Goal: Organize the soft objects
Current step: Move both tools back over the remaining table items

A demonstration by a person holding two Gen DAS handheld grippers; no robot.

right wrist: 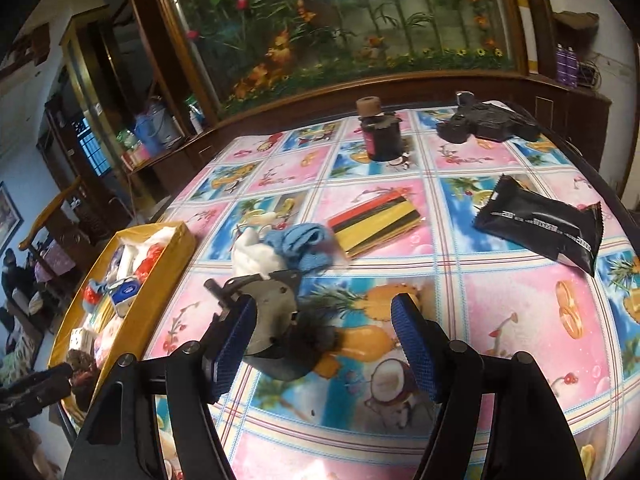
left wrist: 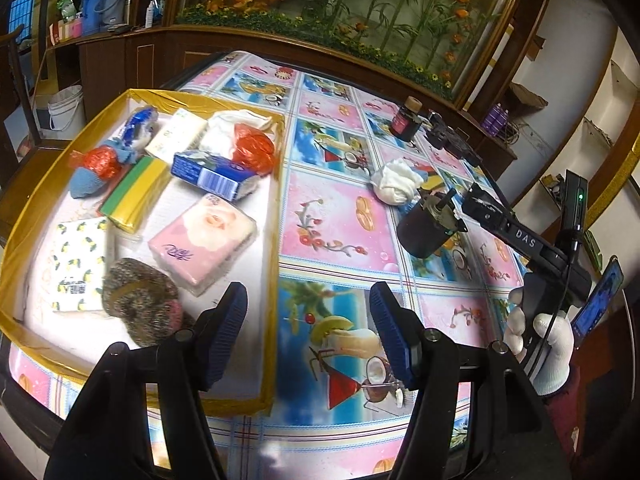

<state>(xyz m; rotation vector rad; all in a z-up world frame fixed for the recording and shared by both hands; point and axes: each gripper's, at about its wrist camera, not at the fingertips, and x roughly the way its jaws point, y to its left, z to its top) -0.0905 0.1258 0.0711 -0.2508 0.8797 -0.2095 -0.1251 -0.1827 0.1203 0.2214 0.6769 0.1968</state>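
Sorting looks roughly half done: the shallow gold-rimmed cardboard tray already holds a heap of soft goods, while several pieces lie on the bench beyond it, on its glossy fruit-and-cocktail oilcloth. Inside the tray sit a pink plastic-wrapped tissue pack, a blue tissue box, a lemon-print tissue pack, a green-and-yellow sponge block, crinkled orange net bags and a coarse brown scouring pad nearest the left claw, which hangs released over the tray's near corner with nothing between its ribbed blue pads. Well away from the tray, the right claw is also released and empty; its left pad is just beside a dark cylindrical cup with a metal fitting on top, though whether they touch I cannot tell. Farther from the tray than that cup lie a crumpled white cloth tangled with a knitted blue cloth, then a flat striped red-yellow-black sponge pack, then a shiny black foil pouch farthest out. My guess is the next pick is the cloth bundle: it is limp, so the claw should come down over its thickest fold, clench firmly, and carry it over the tray's rim.
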